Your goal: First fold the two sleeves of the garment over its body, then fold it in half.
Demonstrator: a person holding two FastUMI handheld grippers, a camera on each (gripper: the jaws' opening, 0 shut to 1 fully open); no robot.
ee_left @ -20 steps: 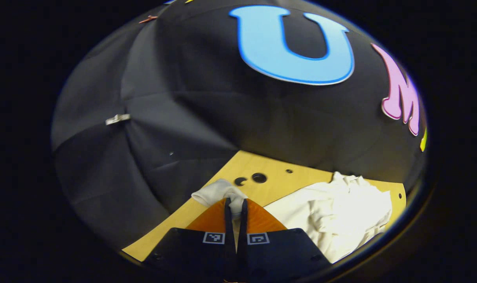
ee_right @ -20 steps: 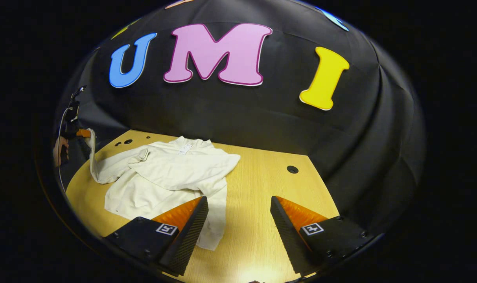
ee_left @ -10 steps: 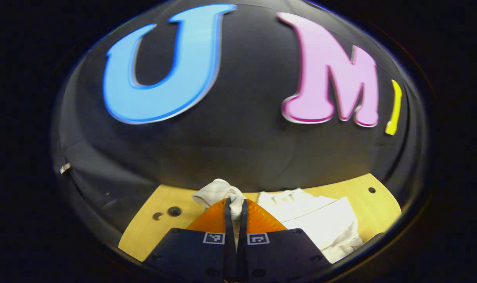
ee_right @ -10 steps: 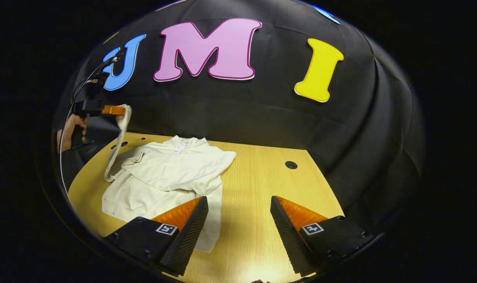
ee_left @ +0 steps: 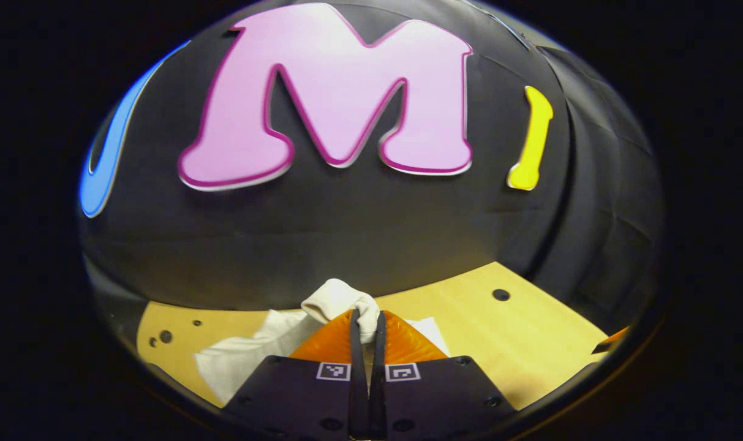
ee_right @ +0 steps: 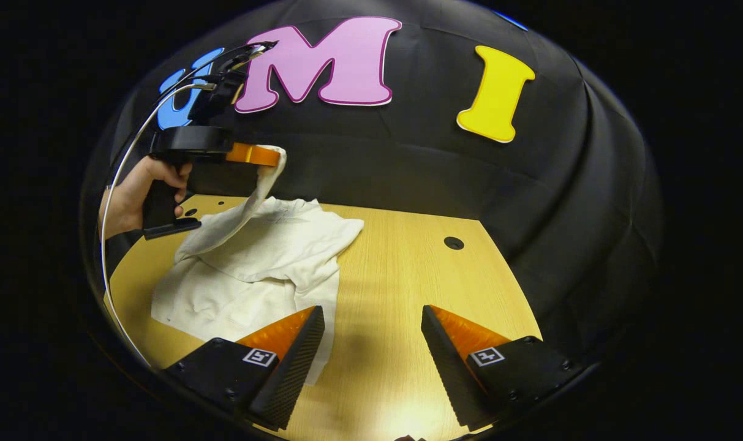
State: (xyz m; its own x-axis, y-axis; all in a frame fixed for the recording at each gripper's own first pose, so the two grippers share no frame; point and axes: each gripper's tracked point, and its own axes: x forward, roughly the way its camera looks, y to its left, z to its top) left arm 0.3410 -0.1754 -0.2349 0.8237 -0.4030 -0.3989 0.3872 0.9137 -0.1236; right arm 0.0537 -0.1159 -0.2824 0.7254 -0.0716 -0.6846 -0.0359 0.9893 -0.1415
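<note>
Left tongs (ee_left: 365, 318) clenched on sleeve (ee_left: 337, 301), lifted above garment (ee_right: 267, 257); right tongs (ee_right: 371, 343) released, over counter (ee_right: 408, 269)

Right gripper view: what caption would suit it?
Left gripper lifts a cream garment's sleeve above the wooden table; right gripper open.

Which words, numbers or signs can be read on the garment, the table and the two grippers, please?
Right gripper: square coded markers, no words.
Left gripper: the same kind of pattern, no words.
Cream garment and its pinched sleeve: no readable print.
Table: none.
</note>
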